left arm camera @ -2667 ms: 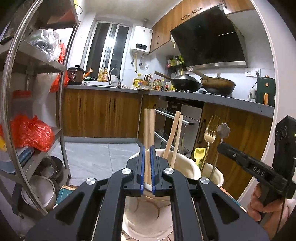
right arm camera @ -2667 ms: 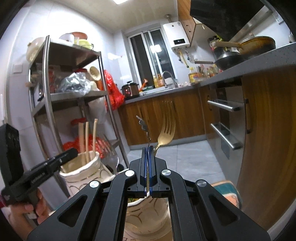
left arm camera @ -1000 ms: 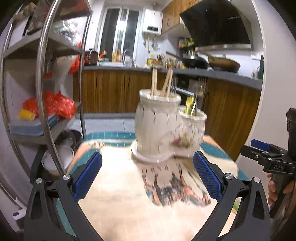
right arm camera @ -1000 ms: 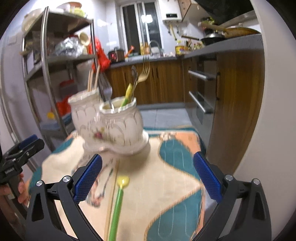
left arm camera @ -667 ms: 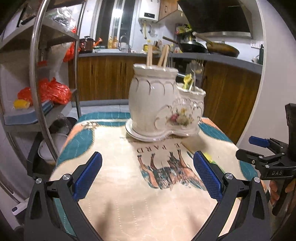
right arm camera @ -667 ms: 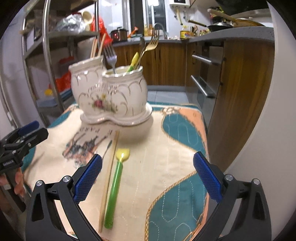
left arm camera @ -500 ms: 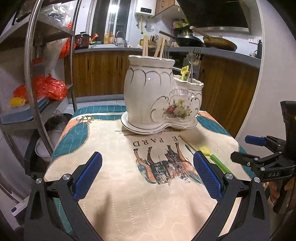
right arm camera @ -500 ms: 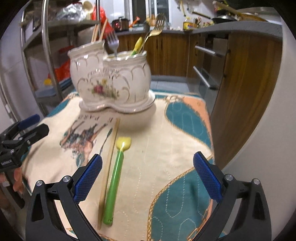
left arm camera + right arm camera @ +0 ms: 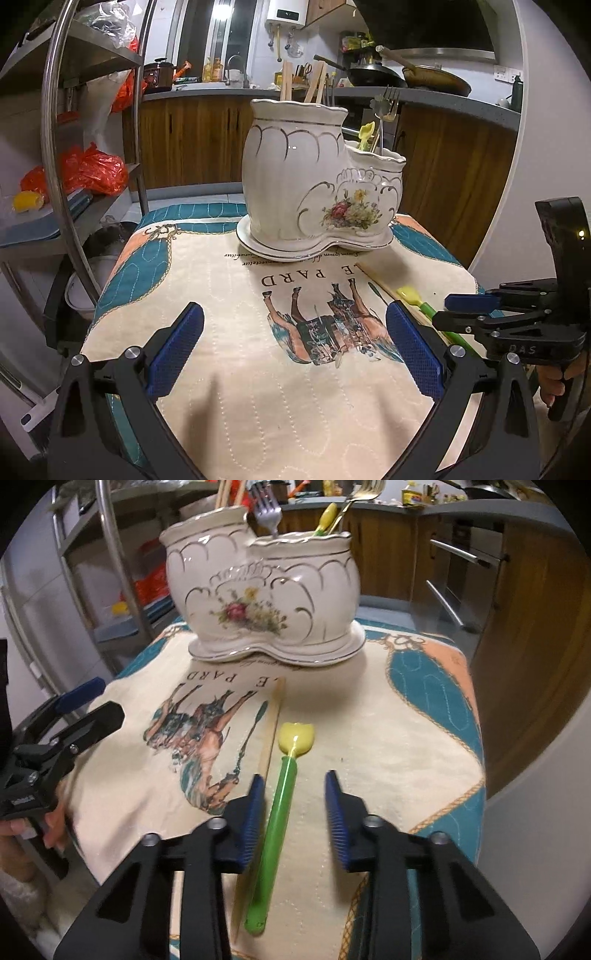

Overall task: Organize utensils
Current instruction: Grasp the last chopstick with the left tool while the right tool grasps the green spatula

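A white ceramic double utensil holder [image 9: 317,192] [image 9: 262,594] stands at the far end of a patterned mat [image 9: 295,369]. Chopsticks [image 9: 286,81] stand in its tall pot; forks [image 9: 266,511] and a yellow-headed utensil [image 9: 365,134] stand in the low pot. A green-handled utensil with a yellow tulip head [image 9: 280,805] lies on the mat beside a single wooden chopstick [image 9: 267,727]. My right gripper [image 9: 295,805] is open, its jaws astride the green handle without touching it. My left gripper [image 9: 291,347] is wide open and empty above the mat's near half.
A steel shelf rack [image 9: 59,155] with red bags stands left of the small table. Wooden kitchen cabinets [image 9: 454,177] and an oven [image 9: 454,579] lie behind and to the right. The table edge [image 9: 480,775] drops off at the right.
Both grippers let go of the utensils in the holder, opened and drew back. Now the right gripper has dropped lower, narrowed its jaws and straddles the green handle.
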Demonstrator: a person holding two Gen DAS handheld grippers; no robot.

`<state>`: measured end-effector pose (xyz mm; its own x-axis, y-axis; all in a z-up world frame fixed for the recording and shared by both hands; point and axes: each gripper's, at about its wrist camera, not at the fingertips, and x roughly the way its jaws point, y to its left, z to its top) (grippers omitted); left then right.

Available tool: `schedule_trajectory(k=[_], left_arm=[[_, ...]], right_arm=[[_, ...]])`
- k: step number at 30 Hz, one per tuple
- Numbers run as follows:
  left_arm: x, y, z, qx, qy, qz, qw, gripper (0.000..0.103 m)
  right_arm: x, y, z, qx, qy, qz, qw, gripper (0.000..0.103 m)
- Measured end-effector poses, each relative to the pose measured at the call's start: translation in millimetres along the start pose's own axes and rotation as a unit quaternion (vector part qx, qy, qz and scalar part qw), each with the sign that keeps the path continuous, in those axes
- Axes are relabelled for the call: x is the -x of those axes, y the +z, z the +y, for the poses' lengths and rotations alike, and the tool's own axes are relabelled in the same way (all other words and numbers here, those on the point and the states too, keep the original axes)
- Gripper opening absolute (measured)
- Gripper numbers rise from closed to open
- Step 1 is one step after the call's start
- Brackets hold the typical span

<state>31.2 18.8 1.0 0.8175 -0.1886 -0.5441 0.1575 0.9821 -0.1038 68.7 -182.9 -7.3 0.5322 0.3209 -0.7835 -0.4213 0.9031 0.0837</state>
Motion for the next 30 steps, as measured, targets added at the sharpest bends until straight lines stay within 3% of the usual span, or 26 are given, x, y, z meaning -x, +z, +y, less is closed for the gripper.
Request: schedule_trajectory(k=[6,8,11,19,24,30], left_arm=[[0,1,-10,-0.012,0.009,0.003,0.9999,0.097],[0,2,-13,-0.015,0.01,0.008,0.9998,0.097],[0,4,-18,-0.017,0.015,0.012,0.9997,0.097],[-15,12,-48,-0.021,-0.002,0.05,0.9985,0.097],[-35,16,-76,-0.036,-0.007,0.087,0.9955,0.097],[-59,11,-103,-0.043,-0.009,0.135,0.9899,0.074]], right_arm=[[-7,2,2,0.019,-0.005,-0.007,1.0,0.024],[-8,2,2,0.024,-0.004,-0.011,1.0,0.015],[-7,1,1,0.028,0.002,-0.017,0.999,0.011],[5,-3,-20,0.018,0.001,-0.045,0.999,0.01],[23,-2,-59,-0.02,-0.009,-0.075,0.997,0.01],[30,-6,-83,-0.046,-0.006,-0.089,0.995,0.01]])
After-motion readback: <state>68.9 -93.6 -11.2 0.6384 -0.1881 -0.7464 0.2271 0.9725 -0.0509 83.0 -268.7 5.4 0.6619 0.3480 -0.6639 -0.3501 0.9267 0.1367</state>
